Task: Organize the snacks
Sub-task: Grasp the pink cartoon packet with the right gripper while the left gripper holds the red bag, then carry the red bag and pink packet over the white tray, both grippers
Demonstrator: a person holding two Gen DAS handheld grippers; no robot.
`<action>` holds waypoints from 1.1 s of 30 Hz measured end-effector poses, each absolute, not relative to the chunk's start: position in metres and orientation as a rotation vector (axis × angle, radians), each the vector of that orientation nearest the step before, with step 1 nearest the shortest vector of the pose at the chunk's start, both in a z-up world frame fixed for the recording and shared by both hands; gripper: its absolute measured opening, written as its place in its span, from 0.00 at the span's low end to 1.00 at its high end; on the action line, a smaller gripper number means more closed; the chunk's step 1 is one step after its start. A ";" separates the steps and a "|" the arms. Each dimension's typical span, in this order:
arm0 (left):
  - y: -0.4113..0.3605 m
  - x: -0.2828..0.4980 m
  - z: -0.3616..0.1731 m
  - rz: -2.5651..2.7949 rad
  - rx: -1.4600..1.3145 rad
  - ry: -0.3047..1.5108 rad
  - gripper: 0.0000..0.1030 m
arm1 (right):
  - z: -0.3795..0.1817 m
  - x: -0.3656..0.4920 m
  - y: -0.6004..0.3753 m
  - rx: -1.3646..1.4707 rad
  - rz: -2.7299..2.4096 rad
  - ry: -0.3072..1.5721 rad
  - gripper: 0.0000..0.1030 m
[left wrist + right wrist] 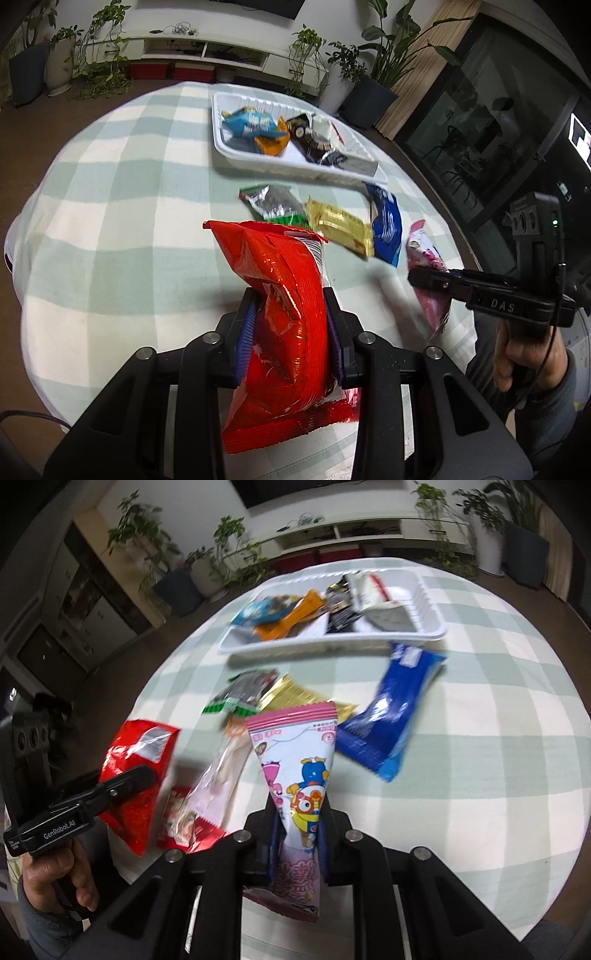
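Observation:
My left gripper [290,295] is shut on a big red snack bag [284,314], held above the checked tablecloth; the same red snack bag [136,771] shows at the left of the right wrist view. My right gripper [299,801] is shut on a pink cartoon snack packet [295,775], lifted off the table; that pink packet [428,269] shows at the right of the left wrist view under the right gripper [417,277]. A white tray [236,153] at the far side holds several snacks. A green-silver packet [273,203], a gold packet [340,229] and a blue packet [386,229] lie before the tray.
A pale sausage-like packet [225,768] and a small red packet [184,819] lie near the table's front left in the right wrist view. The round table [498,738] has bare cloth on its right side. Potted plants and a low white shelf stand beyond.

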State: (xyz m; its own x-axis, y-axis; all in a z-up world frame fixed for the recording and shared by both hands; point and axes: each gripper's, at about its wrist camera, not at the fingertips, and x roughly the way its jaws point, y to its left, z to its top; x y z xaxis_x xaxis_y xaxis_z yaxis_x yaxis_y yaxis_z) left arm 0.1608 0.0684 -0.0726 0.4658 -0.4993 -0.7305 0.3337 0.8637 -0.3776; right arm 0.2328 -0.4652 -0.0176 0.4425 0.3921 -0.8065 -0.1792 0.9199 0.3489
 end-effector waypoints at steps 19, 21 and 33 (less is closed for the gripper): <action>0.044 0.304 0.036 -0.525 -0.119 0.802 0.30 | 0.102 0.333 -0.554 0.255 0.312 0.779 0.18; 0.031 0.325 0.039 -0.530 -0.099 0.809 0.30 | 0.102 0.359 -0.544 0.220 0.325 0.788 0.18; -0.037 0.416 -0.029 -0.503 -0.020 0.920 0.30 | 0.030 0.459 -0.516 0.067 0.297 0.960 0.18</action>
State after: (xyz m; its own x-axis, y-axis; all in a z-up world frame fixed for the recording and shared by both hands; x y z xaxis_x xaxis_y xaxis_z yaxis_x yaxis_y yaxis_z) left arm 0.4157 -0.0370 -0.0294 0.4987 -0.4243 -0.7559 0.4079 0.8843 -0.2273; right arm 0.4591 -0.5157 0.0301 0.5364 0.2787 -0.7966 -0.2194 0.9575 0.1873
